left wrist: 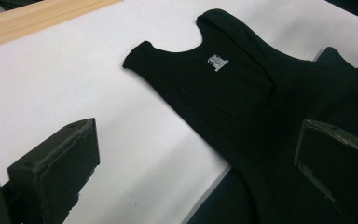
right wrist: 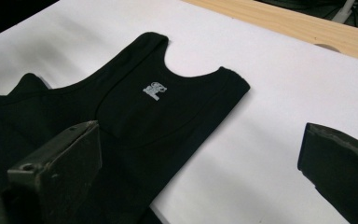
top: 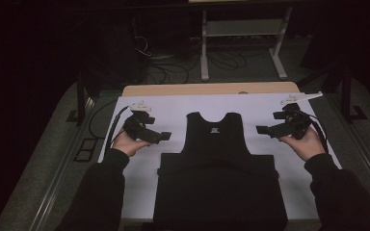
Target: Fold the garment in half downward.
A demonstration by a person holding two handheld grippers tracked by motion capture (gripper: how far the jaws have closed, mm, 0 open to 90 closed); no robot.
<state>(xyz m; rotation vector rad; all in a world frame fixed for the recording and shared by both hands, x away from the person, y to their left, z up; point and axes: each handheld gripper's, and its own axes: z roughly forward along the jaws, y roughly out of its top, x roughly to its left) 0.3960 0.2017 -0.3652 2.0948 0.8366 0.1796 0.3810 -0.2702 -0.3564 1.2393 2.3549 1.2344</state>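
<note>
On a white-covered surface (top: 173, 108) in a dark room, a black tank top (top: 215, 139) lay flat and partly folded between the left tool (top: 160, 136) and right tool (top: 264, 129), both released and empty; folding barely begun.

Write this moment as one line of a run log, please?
scene: black tank top flat on white table cover | left gripper: open, beside it | right gripper: open, beside it | contact: none

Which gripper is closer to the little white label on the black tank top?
Right, only just. The right gripper hovers off the label's right; the left gripper hovers off its left, slightly farther. Neither touches the black tank top.
</note>
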